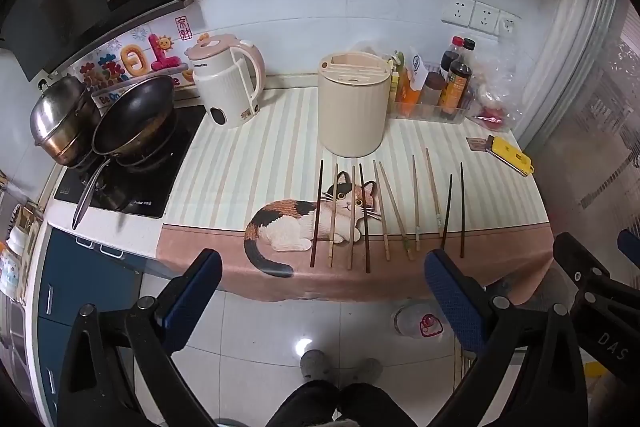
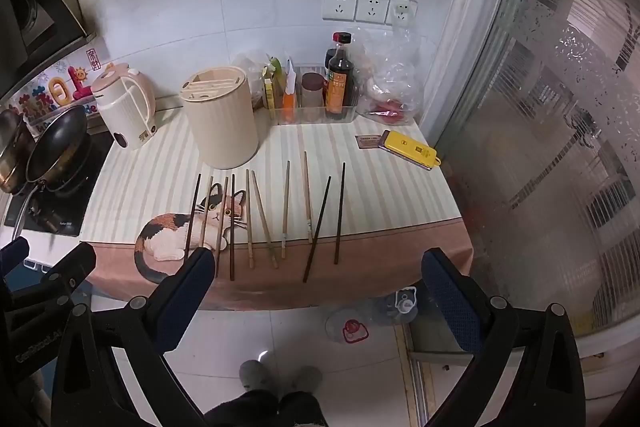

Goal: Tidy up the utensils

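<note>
Several chopsticks, dark [image 1: 317, 214] and light wood [image 1: 395, 205], lie side by side on the striped cat mat [image 1: 248, 163], ends toward the counter's front edge; they also show in the right wrist view [image 2: 285, 209]. A cream cylindrical utensil holder [image 1: 354, 109] with slots in its lid stands upright behind them, also in the right wrist view [image 2: 222, 117]. My left gripper [image 1: 322, 263] is open and empty, held in front of the counter edge. My right gripper [image 2: 318, 263] is open and empty, likewise short of the chopsticks.
A cream kettle [image 1: 226, 87] stands left of the holder, with a pan [image 1: 134, 117] and a pot [image 1: 60, 119] on the cooktop. A bin of sauce bottles [image 1: 448, 87], a plastic bag [image 2: 390, 83] and a yellow device [image 2: 412, 149] sit at the back right. A glass partition [image 2: 540, 147] bounds the right.
</note>
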A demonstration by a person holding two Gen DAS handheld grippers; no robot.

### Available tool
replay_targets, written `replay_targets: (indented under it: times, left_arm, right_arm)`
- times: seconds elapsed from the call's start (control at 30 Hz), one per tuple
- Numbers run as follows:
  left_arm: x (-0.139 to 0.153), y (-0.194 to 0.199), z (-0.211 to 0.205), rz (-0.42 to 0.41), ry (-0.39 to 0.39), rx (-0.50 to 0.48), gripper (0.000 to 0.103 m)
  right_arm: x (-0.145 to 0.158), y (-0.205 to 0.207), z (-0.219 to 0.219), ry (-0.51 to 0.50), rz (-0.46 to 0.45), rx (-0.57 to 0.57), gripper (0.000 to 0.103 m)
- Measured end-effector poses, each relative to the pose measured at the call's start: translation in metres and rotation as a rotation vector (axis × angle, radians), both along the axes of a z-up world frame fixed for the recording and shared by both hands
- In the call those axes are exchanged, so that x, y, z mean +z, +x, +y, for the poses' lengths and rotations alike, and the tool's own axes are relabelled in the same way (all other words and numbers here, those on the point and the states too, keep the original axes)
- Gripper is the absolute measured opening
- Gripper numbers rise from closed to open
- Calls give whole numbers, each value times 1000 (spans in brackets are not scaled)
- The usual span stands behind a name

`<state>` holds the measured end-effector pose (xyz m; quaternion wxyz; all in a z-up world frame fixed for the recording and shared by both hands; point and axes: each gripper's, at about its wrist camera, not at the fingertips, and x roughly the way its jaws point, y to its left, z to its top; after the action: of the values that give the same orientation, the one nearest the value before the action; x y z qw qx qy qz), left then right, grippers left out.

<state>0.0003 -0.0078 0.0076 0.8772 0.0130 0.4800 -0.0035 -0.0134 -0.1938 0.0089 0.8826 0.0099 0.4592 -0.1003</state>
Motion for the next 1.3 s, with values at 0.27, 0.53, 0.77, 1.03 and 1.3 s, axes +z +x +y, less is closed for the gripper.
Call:
replay_targets:
  times: [0.27,0.53,0.77,1.03,1.3]
  left_arm:
    - [1,3,-11,4,7,-2,103]
    - [1,4,-10,1,-1,0,103]
    - [-2,9,-8,8,-14,5,103]
    - [-2,7,-4,-7,-11,1,103]
    - [0,4,-4,-11,-11,0,103]
  right_arm:
    - [4,-4,-2,-2,0,2,103]
    - [-1,-3,-10,0,-4,8,103]
    - [0,0,-7,-5,7,8,103]
    - [-1,1,-6,-2,3,7,103]
    - [1,1,-3,0,0,6,103]
